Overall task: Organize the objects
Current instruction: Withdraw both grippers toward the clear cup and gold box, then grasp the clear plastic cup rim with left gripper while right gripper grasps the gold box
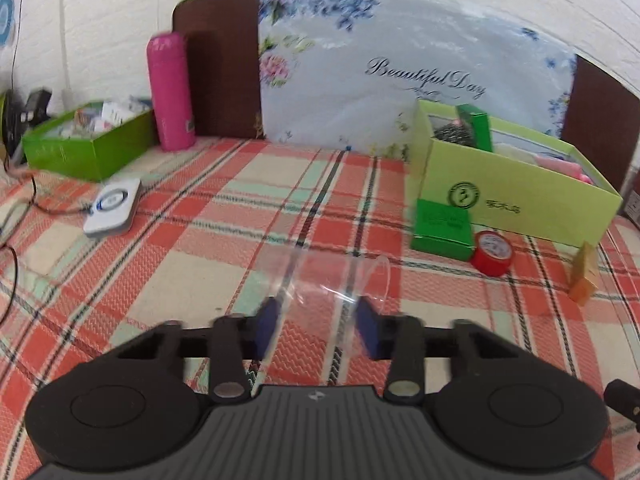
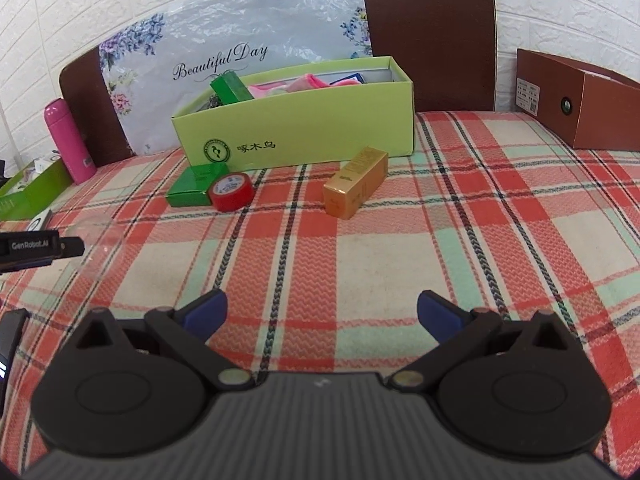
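Note:
My left gripper [image 1: 318, 322] is shut on a clear plastic cup [image 1: 336, 276], held on its side above the plaid cloth; the cup also shows faintly in the right wrist view [image 2: 96, 236]. My right gripper [image 2: 322, 312] is open and empty over the cloth. Ahead stand a light green box [image 2: 304, 120] holding pink cloth and a green carton, a small green box [image 2: 196, 190], a red tape roll [image 2: 232, 192] and a gold box [image 2: 356, 182]. In the left wrist view these are the light green box [image 1: 520, 200], green box [image 1: 440, 226], tape [image 1: 494, 252] and gold box [image 1: 584, 280].
A pink bottle [image 1: 170, 92] and a dark green box [image 1: 88, 140] of small items stand at the back left, with a white device [image 1: 114, 206] and cables. A brown box [image 2: 580, 100] is at the right. A floral bag [image 1: 400, 72] leans on the headboard.

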Demonstrator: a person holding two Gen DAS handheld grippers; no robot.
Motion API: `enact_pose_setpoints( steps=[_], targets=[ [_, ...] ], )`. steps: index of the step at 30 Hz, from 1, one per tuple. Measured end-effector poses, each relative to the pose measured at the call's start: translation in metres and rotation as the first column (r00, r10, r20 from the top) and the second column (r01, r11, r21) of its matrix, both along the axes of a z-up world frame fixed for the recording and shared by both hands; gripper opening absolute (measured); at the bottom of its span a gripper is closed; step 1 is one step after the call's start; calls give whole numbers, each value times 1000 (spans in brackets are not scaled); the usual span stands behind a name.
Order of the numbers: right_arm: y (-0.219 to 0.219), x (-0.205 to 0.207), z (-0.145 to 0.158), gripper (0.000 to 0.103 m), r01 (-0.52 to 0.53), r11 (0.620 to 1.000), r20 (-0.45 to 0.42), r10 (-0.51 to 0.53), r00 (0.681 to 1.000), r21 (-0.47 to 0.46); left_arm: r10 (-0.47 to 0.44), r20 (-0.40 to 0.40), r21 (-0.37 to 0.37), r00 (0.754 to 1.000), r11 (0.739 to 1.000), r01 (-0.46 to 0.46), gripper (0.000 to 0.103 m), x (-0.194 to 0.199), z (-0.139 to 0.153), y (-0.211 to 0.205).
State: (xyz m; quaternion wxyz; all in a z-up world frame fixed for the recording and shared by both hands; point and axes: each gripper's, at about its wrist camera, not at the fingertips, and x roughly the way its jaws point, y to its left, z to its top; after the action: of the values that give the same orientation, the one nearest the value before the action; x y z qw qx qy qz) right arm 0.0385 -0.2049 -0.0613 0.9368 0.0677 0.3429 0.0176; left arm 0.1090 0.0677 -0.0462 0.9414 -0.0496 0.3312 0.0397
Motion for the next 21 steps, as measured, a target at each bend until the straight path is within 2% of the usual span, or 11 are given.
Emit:
enact_pose_setpoints(
  steps=[3,9,16,18,20,21],
  targets=[
    [6,9,-1,97,-4,999,11,4,1000,-34,47,-13,-87,999,995,-48,25,1,-3,22],
    [10,48,-2,91,38,996,21,-36,999,-77,67,-10,-95,998,993,-68,25,5,-2,35],
    [8,117,-10,79,125,985,-5,-127,992,-118,3,-7,-139,1000,990,-4,23,16,-5,32],
    [6,133,-17,69,158,978,-37,-164,986,-136,1,-12,-131,1000,991,-3,23,21,-5,30],
    [0,138,-22,31,168,979,-68,-177,982,-117,1,-26,-131,1000,991,-4,23,25,-6,30],
    [-4,135,-24,29,162,983,-69,-168,983,-84,-10,-27,-141,1000,990,6,20,26,-7,32]
  ],
)
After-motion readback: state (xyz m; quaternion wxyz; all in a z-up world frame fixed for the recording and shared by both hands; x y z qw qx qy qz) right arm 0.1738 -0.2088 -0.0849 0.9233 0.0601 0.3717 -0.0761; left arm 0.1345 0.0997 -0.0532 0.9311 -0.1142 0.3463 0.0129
